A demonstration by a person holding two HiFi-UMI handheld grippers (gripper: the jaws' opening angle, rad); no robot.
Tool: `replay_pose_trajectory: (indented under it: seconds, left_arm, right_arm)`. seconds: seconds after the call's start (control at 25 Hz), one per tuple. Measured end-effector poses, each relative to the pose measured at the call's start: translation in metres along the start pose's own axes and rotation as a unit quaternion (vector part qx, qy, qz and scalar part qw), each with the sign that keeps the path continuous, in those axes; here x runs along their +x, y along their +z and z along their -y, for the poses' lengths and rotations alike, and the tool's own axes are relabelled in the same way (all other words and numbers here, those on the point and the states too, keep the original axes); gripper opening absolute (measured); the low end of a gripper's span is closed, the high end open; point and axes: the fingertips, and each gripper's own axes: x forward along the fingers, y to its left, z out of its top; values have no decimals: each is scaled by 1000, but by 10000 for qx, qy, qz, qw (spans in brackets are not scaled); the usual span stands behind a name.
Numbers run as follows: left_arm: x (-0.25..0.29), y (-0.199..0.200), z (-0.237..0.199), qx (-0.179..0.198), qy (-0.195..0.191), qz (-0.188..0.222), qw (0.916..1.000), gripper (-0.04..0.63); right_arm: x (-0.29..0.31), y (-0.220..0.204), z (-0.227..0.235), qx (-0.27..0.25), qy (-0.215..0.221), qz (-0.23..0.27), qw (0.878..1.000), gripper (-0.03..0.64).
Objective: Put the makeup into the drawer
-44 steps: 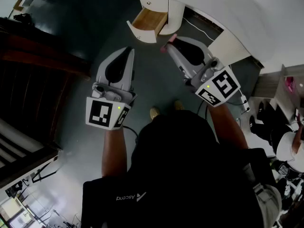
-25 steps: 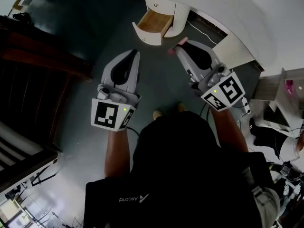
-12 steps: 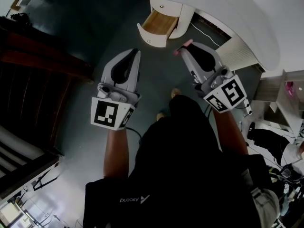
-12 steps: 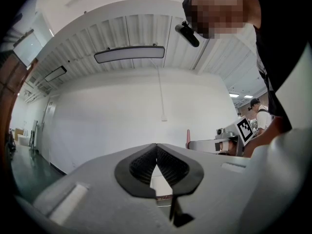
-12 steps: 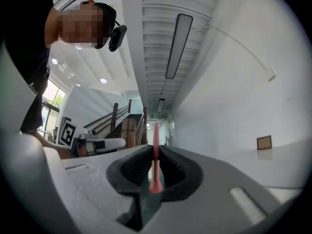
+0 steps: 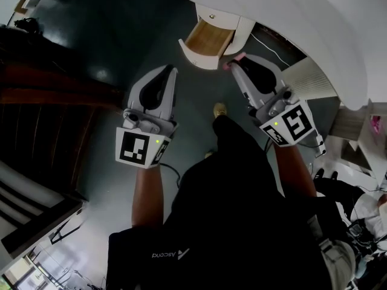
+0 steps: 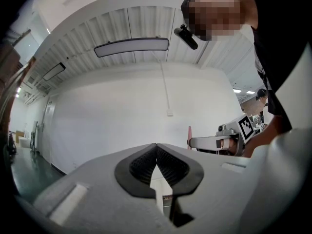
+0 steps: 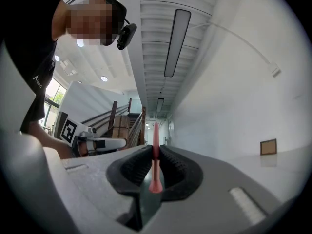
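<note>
Far left: dark wooden stair rail [image 6: 42,101], well apart from everything else; dark floor [image 6: 121,23] runs from it to the furniture

Left gripper [image 6: 173,71]: held over the floor, tips aimed up the head view toward the drawer [image 6: 195,54]. Its own view shows the jaws pressed together with nothing between them

Centre top: the drawer is pulled open from a white rounded cabinet [image 6: 290,11], wooden bottom showing, curved white front toward the person. Only bare floor lies between the left gripper and the drawer

Centre, lower: a shoe [image 6: 220,109] and a black-clad leg stand on the floor between the two grippers

Right gripper [image 6: 233,66]: jaws clamped on the makeup [image 6: 238,57], a slim pink stick that juts out past the tips; in the right gripper view its flared end sits in the hollow behind the pads. In the head view the stick's tip is just beside the drawer's right corner and not inside the drawer; contact cannot be told

Right: a thin cable [image 6: 266,44] lies on the floor under the cabinet's edge, near a white slatted panel [image 6: 314,80]
</note>
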Motion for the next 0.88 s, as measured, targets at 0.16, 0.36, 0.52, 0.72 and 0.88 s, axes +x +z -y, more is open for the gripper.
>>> replay_pose_trajectory:
  seconds: [0.16,0.36,0.52,0.72,0.88]
  left_arm:
    - [40,-12,-26,4,69,-22,10000,11]
    - [89,-30,-52,-3,174,-134,9998,11]
    - [114,-42,-72,8,275,-192,9994,11]
    - [141,-56,-92,86,375,-217,9990,11]
    - [153,-71,-106,117,357,-302,9988,11]
  right_arm:
    - [29,-7,33,-107,132,-63,9998,52]
    - [61,-20,77,-114,260,-185,9994,52]
    - [85,-36,99,-69,371,-368,9986,52]
    - [109,-60,122,-83,486,-644,9967,52]
    - [127,-83,131,-150,511,-830,9951,52]
